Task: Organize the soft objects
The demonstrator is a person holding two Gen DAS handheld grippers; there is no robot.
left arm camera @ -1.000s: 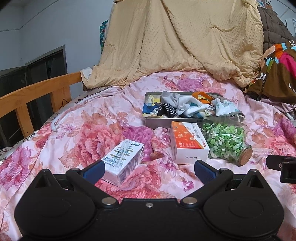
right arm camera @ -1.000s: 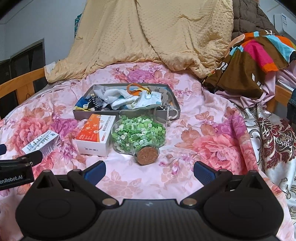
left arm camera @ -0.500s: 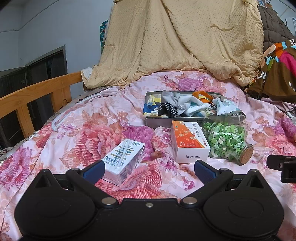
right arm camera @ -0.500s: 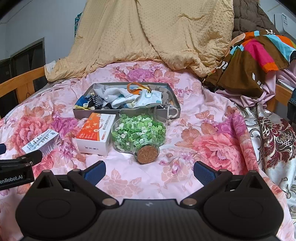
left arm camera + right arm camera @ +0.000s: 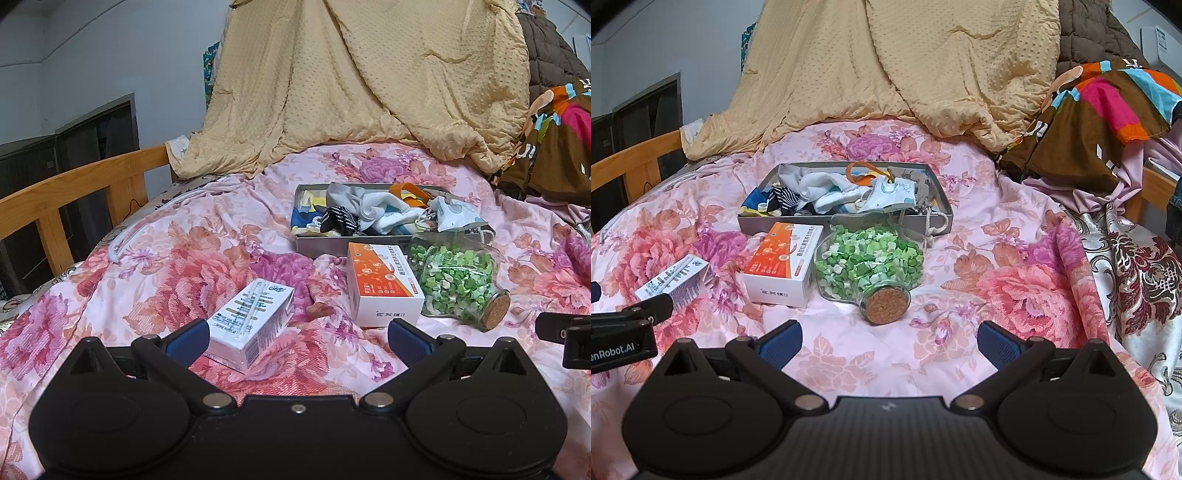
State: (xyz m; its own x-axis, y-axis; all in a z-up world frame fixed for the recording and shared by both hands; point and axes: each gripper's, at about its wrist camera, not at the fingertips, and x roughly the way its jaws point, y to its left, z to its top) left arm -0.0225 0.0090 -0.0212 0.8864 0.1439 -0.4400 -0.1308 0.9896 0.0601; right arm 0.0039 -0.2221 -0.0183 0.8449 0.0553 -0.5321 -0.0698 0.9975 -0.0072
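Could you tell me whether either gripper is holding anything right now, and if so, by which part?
Nothing is held. The left gripper and right gripper are both open above the bedspread.

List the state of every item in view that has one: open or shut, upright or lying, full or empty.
Left gripper: jaws open, holding nothing.
Right gripper: jaws open, holding nothing.
Grey tray: lidless, heaped with small cloth items.
Glass jar: lying on its side, corked, full of green pieces.
Orange-and-white box: shut, lying flat.
White carton: shut, lying flat.
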